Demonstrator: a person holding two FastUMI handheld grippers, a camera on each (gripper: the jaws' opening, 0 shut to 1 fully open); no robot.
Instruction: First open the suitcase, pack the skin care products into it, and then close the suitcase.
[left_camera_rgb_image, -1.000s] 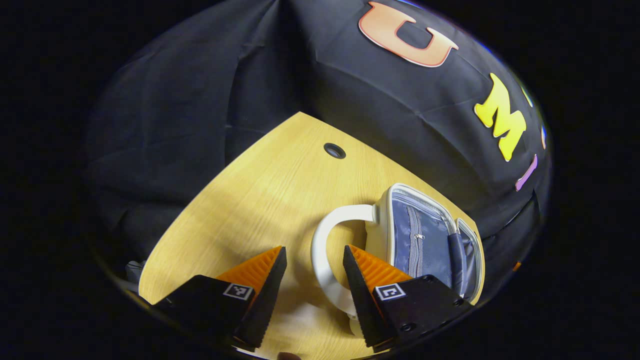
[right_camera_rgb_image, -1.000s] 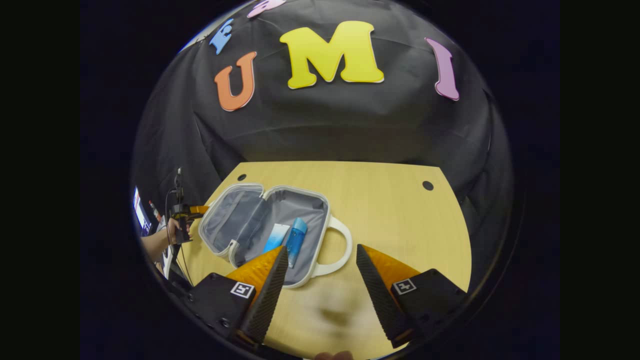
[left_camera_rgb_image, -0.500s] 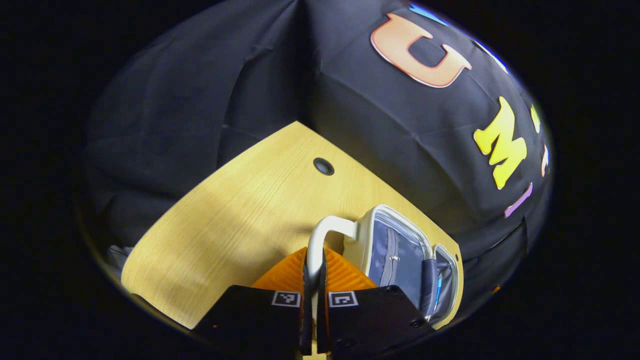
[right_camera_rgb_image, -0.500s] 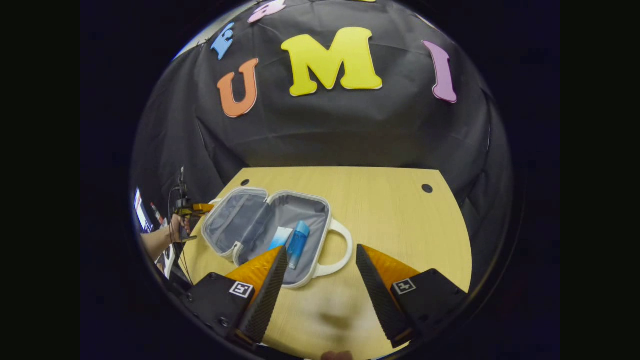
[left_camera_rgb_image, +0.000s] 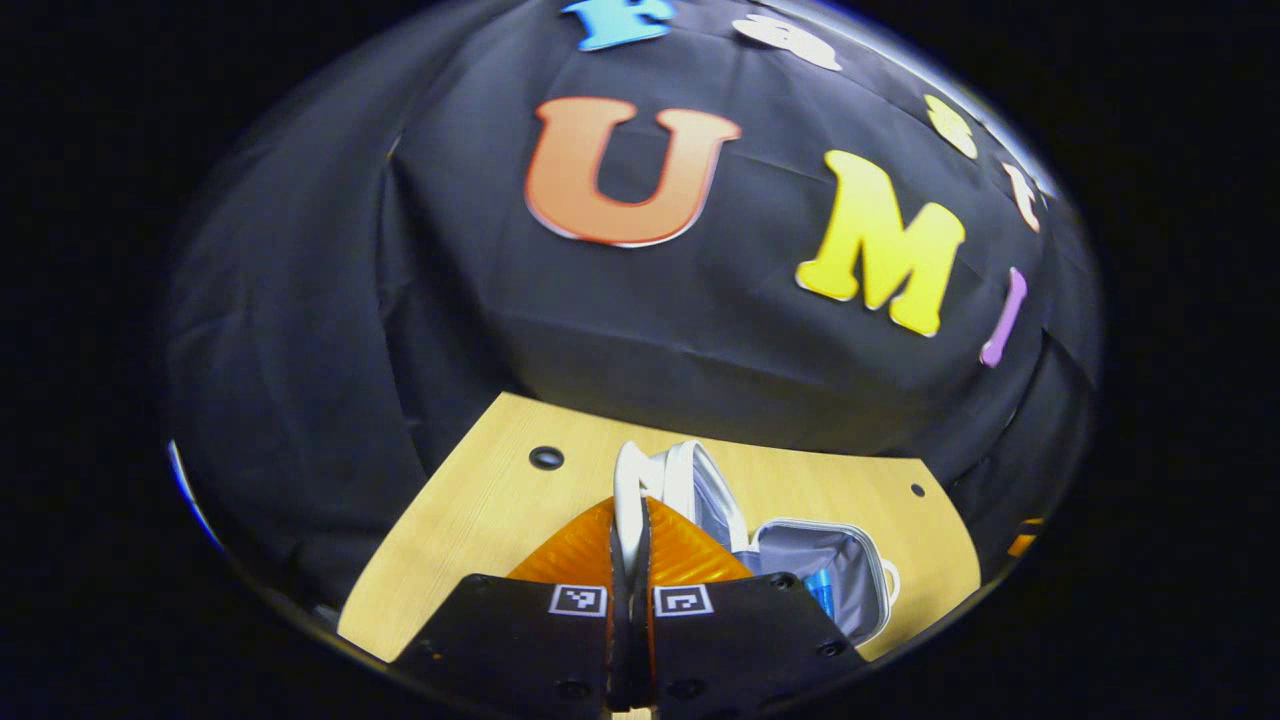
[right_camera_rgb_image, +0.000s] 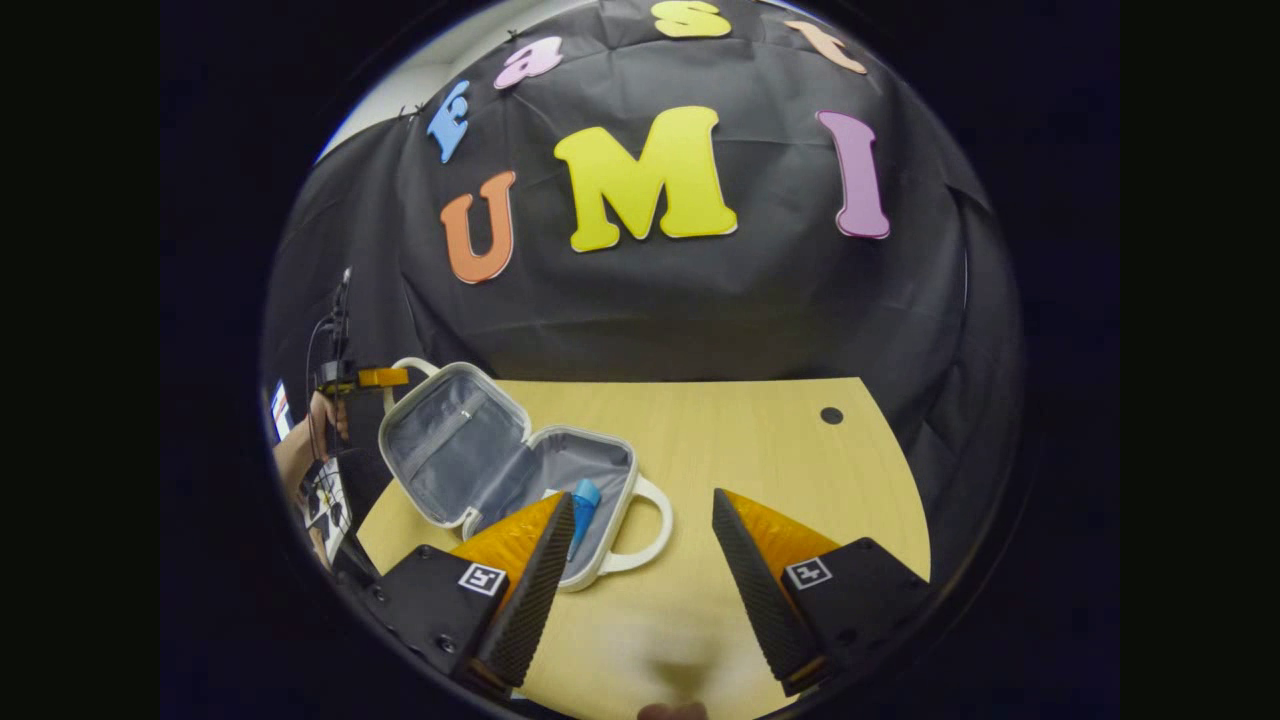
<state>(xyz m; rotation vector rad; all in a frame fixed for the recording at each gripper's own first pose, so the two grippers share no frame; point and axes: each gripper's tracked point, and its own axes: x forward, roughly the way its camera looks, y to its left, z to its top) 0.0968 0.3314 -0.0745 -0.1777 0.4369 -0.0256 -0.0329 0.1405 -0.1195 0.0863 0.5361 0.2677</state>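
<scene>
The small white suitcase (right_camera_rgb_image: 448, 448) lies open on the wooden table (right_camera_rgb_image: 780, 470), its grey-lined lid half raised. A blue bottle (right_camera_rgb_image: 584, 500) and a pale tube beside it rest in the base half (left_camera_rgb_image: 872, 562). My left gripper (left_camera_rgb_image: 630, 506) is shut on the lid's white handle (left_camera_rgb_image: 626, 480), holding the lid tilted up. In the right gripper view that same gripper (right_camera_rgb_image: 376, 377) shows far off at the lid's handle, with a hand (right_camera_rgb_image: 324, 414) behind it. My right gripper (right_camera_rgb_image: 641, 497) hovers open over the table, near the base's handle (right_camera_rgb_image: 652, 525), holding nothing.
The table has round cable holes (right_camera_rgb_image: 831, 414) (left_camera_rgb_image: 546, 458) near its back corners. Black cloth hangs close behind and to both sides. Bare table top lies to the right of the suitcase. Cables hang by the person's hand at the far left.
My left gripper closed on the lid's handle and then swung it up and over, so the lid rose from flat to half raised. The right gripper drew back slightly, still open.
</scene>
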